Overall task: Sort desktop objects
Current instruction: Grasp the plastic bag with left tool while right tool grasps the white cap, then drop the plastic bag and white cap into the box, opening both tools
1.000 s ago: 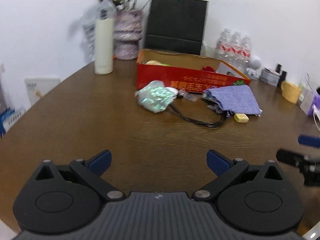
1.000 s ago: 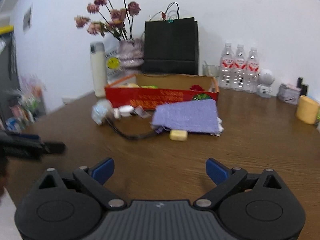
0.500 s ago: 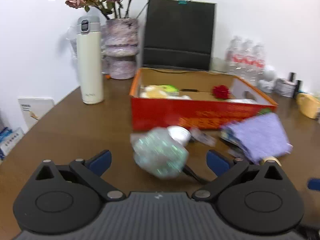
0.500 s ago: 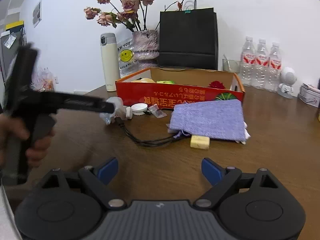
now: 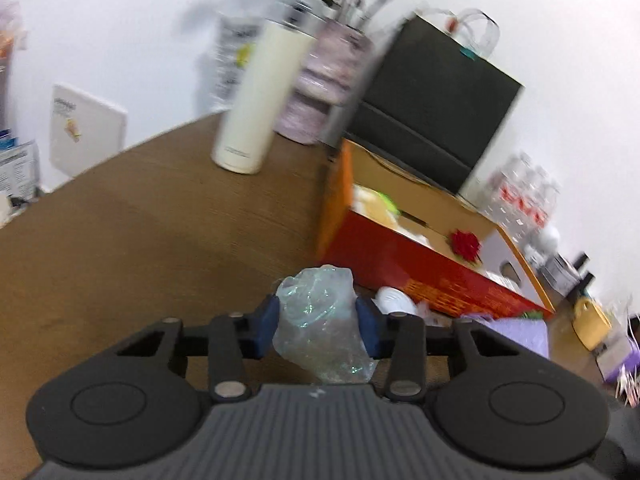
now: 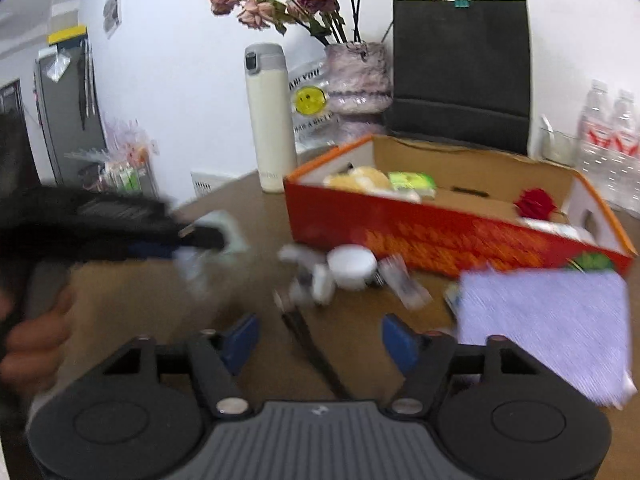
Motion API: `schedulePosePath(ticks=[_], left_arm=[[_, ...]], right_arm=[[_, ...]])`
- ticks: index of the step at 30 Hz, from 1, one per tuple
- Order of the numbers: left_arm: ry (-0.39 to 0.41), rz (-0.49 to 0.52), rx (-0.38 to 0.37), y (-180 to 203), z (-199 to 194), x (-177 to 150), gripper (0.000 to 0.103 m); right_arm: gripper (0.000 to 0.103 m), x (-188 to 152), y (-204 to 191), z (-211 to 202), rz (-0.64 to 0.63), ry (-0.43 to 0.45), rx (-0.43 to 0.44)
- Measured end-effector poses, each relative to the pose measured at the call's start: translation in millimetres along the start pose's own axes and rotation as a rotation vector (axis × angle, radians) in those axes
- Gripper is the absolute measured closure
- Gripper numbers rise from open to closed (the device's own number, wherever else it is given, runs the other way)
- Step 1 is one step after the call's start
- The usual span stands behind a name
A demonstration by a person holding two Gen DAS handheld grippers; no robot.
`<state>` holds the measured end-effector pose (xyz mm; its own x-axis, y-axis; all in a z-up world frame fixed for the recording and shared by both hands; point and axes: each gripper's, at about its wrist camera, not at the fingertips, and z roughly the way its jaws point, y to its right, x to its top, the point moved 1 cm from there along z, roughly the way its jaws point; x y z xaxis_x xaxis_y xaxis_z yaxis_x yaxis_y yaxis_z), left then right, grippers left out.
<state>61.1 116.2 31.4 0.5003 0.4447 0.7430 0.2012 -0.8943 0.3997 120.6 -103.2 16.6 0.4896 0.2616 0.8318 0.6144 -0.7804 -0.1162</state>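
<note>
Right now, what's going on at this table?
A person is sorting desk clutter with two handheld grippers. The left gripper is closing its fingers on a crumpled clear plastic bag beside the red cardboard box. The right gripper is closing too, over a black cable on the table, near a white lid and a purple cloth pouch.

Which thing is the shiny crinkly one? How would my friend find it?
Find the big red cardboard box on the brown table. Just in front of its near corner is the crumpled clear plastic bag, between the blue pads of the left gripper, whose jaws are closing on it. It is see-through and glittery green, unlike the white cap beside it.
</note>
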Motion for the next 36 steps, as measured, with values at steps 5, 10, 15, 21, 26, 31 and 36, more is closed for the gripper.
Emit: schedulePosePath(ticks=[5, 10, 15, 21, 26, 31, 36], left_arm=[[0.01, -0.001, 0.034, -16, -11, -1, 0.061], [0.012, 0.024, 0.061, -18, -17, -4, 0.06], [0.012, 0.075, 0.063, -6, -22, -8, 0.061], [0.032, 0.139, 0.017, 28, -38, -21, 0.061], [0.044, 0.183, -0.012, 63, -52, -39, 0.061], [0.05, 0.26, -0.036, 99, -67, -68, 0.061], [0.039, 0.32, -0.073, 122, -80, -89, 0.061]], right_arm=[[0.069, 22, 4, 46, 0.073, -0.046, -0.046], [0.09, 16, 9, 62, 0.132, -0.091, -0.081], [0.092, 16, 5, 34, 0.117, -0.024, -0.103], [0.092, 9, 23, -34, 0.144, 0.066, -0.186], [0.092, -8, 27, -85, 0.15, 0.103, -0.214], [0.092, -38, 16, -122, 0.137, 0.111, -0.182], [0.092, -58, 10, -147, 0.143, 0.155, -0.144]])
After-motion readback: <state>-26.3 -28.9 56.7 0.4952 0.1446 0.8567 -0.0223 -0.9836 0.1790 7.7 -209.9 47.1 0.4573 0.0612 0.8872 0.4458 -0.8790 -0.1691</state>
